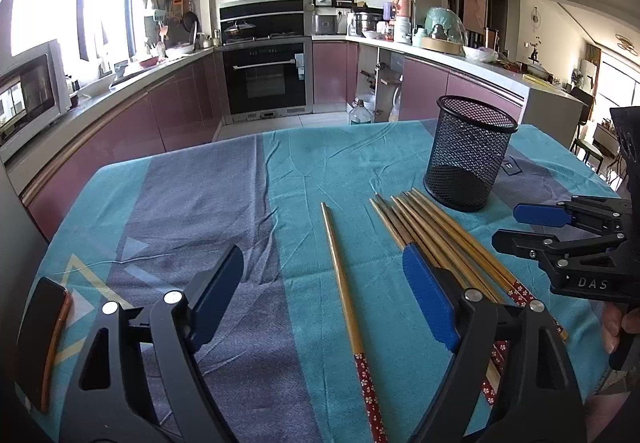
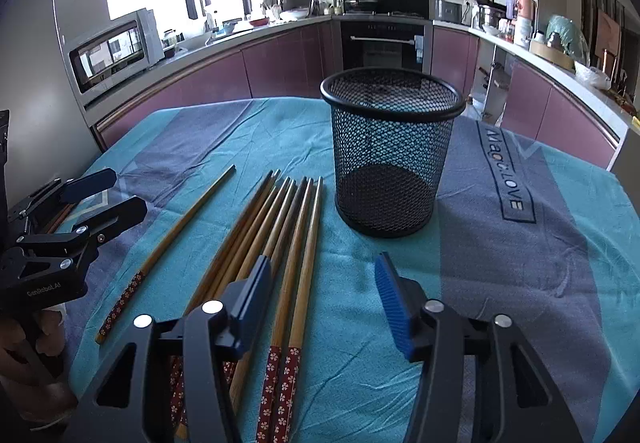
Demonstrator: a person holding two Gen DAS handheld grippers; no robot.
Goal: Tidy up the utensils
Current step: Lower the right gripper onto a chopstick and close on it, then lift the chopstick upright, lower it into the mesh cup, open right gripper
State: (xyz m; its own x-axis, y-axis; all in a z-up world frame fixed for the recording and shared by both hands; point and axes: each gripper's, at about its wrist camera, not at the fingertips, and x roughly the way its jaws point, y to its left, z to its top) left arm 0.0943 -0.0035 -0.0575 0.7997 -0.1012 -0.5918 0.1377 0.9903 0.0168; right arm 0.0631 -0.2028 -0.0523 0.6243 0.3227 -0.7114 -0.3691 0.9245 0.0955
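One stray chopstick (image 1: 345, 291) lies between our left gripper's (image 1: 324, 297) parted jaws; our right gripper (image 2: 326, 303), unclenched, hangs over the bundle (image 2: 272, 243) beside the empty mesh cup (image 2: 390, 151) mid-table. Next we clamp and lift.

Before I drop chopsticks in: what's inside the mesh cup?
Nothing shows inside the mesh cup: its bare bottom is visible through the mesh. All chopsticks lie outside on the cloth.

Both wrist views look down-forward, close over the tablecloth (image 1: 192, 183); sharing chopsticks (image 2: 280, 227), mesh cup (image 1: 468, 155).
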